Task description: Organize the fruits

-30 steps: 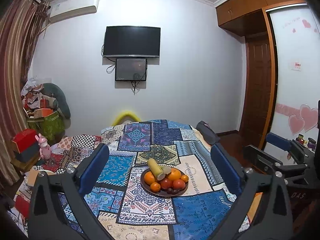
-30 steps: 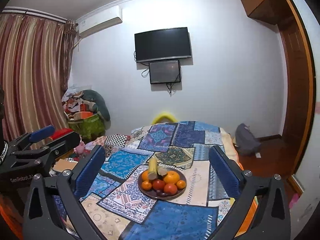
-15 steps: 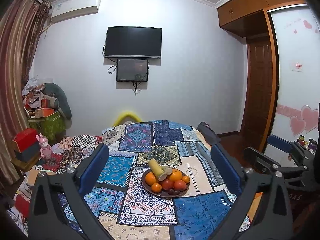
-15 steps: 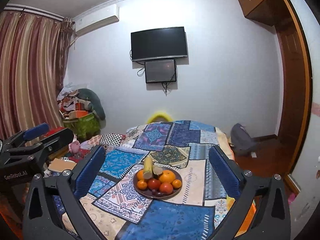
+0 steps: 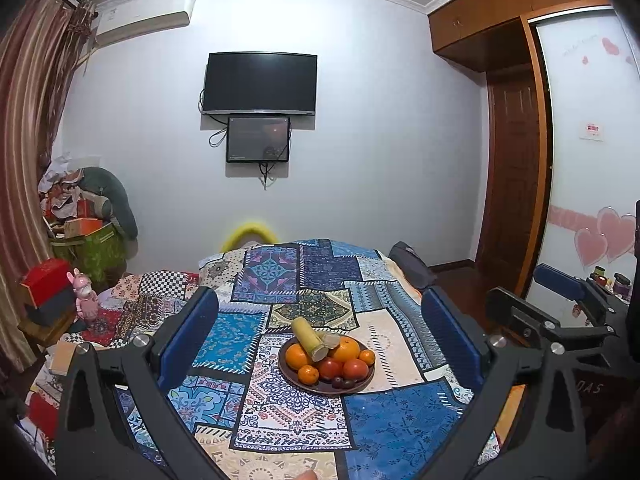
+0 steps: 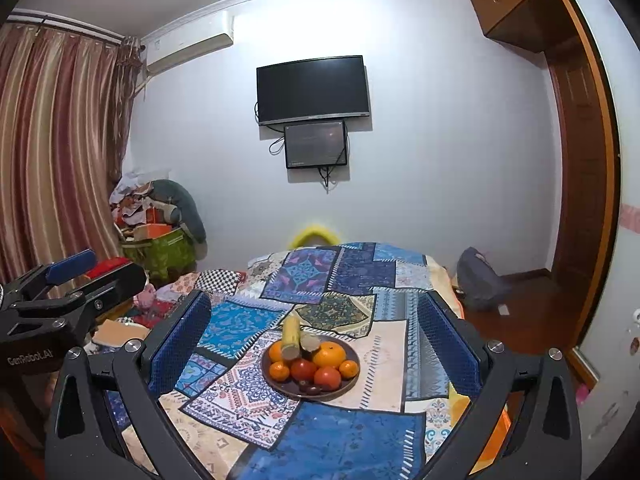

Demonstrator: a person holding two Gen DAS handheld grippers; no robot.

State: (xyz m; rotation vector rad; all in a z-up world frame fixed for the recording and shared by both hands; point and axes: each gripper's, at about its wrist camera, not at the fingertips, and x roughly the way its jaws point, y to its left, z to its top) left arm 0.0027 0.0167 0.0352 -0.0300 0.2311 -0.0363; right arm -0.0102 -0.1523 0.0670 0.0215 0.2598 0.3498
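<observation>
A brown plate (image 5: pixel 289 372) of oranges, tomatoes and a corn cob (image 5: pixel 307 339) sits mid-table on the patchwork cloth (image 5: pixel 384 420). The left gripper (image 5: pixel 320 344) and right gripper (image 6: pixel 316 344) hover near it, jaws spread wide, empty.

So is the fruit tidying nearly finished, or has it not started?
Not started, it seems. All the fruit sits piled on the brown plate: oranges, tomatoes and a yellow stalk. In hand: nothing, since the left hand-held gripper and the right hand-held gripper are both open and back from it. Everything is left to do.
</observation>
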